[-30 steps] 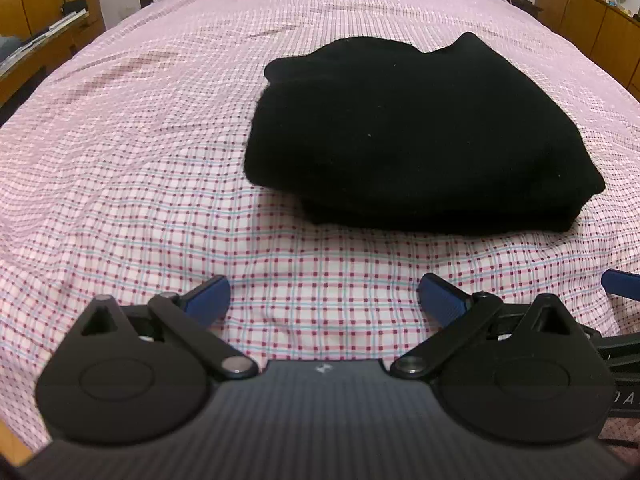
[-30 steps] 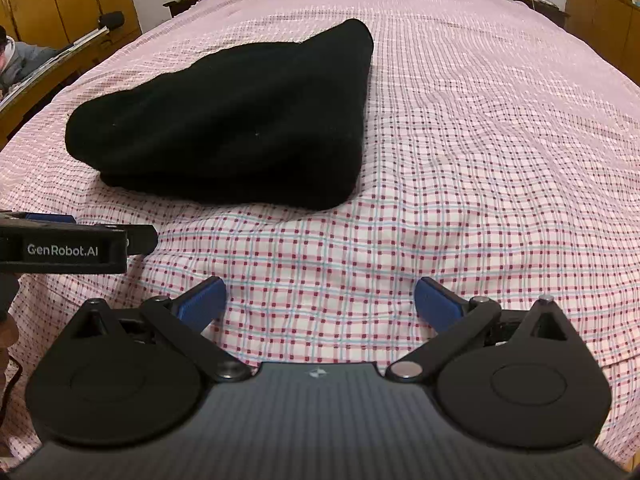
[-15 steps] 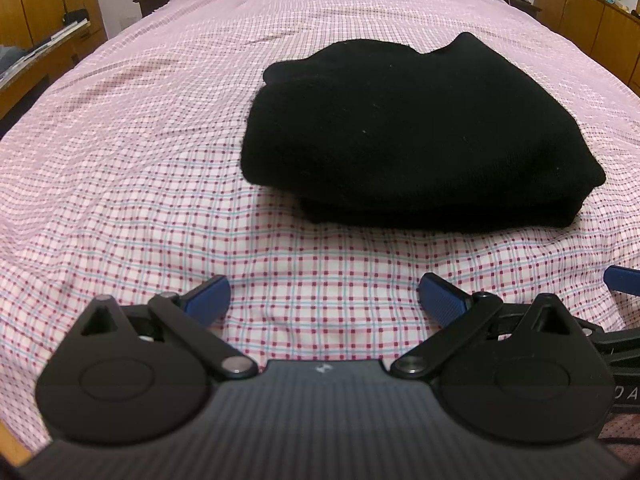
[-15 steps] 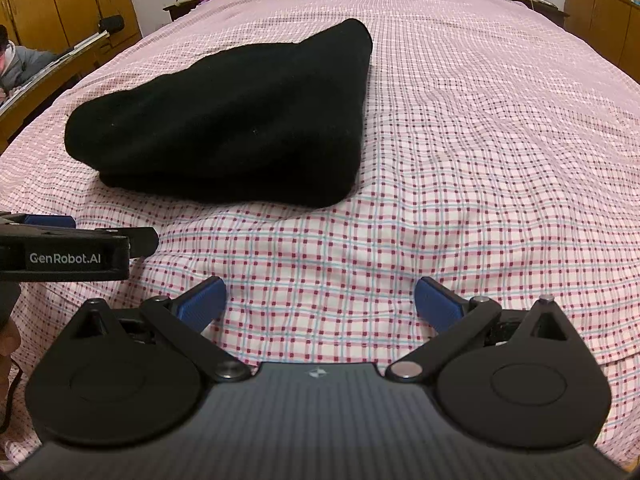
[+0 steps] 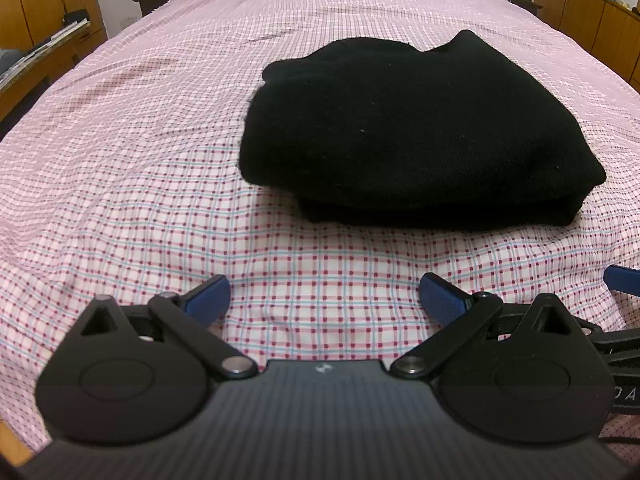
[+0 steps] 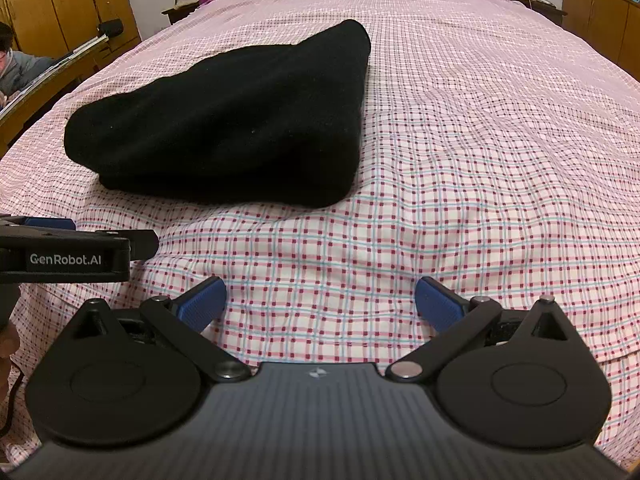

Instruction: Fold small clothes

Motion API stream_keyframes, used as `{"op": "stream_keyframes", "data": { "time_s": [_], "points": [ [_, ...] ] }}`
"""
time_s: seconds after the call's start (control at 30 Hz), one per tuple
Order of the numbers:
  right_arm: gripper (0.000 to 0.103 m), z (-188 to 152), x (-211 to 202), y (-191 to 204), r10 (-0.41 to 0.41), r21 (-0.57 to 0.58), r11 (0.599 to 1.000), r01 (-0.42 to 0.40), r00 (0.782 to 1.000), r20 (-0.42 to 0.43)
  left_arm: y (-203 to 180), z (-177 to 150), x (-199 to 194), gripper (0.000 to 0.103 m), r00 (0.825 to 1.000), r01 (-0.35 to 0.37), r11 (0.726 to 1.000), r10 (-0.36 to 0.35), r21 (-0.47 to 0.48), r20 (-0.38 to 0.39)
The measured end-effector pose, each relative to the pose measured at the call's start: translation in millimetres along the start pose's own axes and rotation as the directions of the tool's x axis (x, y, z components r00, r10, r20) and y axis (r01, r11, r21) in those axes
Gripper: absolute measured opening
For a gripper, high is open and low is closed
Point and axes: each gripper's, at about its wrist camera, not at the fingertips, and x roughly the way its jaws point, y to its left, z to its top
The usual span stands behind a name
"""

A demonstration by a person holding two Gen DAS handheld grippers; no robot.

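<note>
Already folded, the black garment (image 5: 416,132) lay ahead of both wide-spread, empty claws, right of the left gripper (image 5: 322,296), left of the right gripper (image 6: 320,300), roughly equidistant.

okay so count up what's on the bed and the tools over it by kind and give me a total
Folded black knit garment lying on the pink checked bedsheet: 1
Handheld black two-finger grippers with blue pads, both open and empty, left gripper and right gripper: 2
Total: 3
</note>
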Motion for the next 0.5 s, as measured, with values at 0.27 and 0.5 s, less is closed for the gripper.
{"op": "stream_keyframes", "data": {
  "time_s": [0.27, 0.5],
  "points": [
    [0.103, -0.2, -0.1, -0.4, 0.002, 0.004, 1.000, -0.002, 1.000, 0.002, 1.1, 0.3, 0.4, 0.103, 1.000, -0.002, 1.000, 0.002, 0.003, 0.002],
    [0.103, -0.1, -0.4, -0.1, 0.002, 0.005, 1.000, -0.002, 1.000, 0.001, 1.4, 0.6, 0.6, 0.103, 1.000, 0.000, 1.000, 0.000, 0.001, 0.002]
  ]
}}
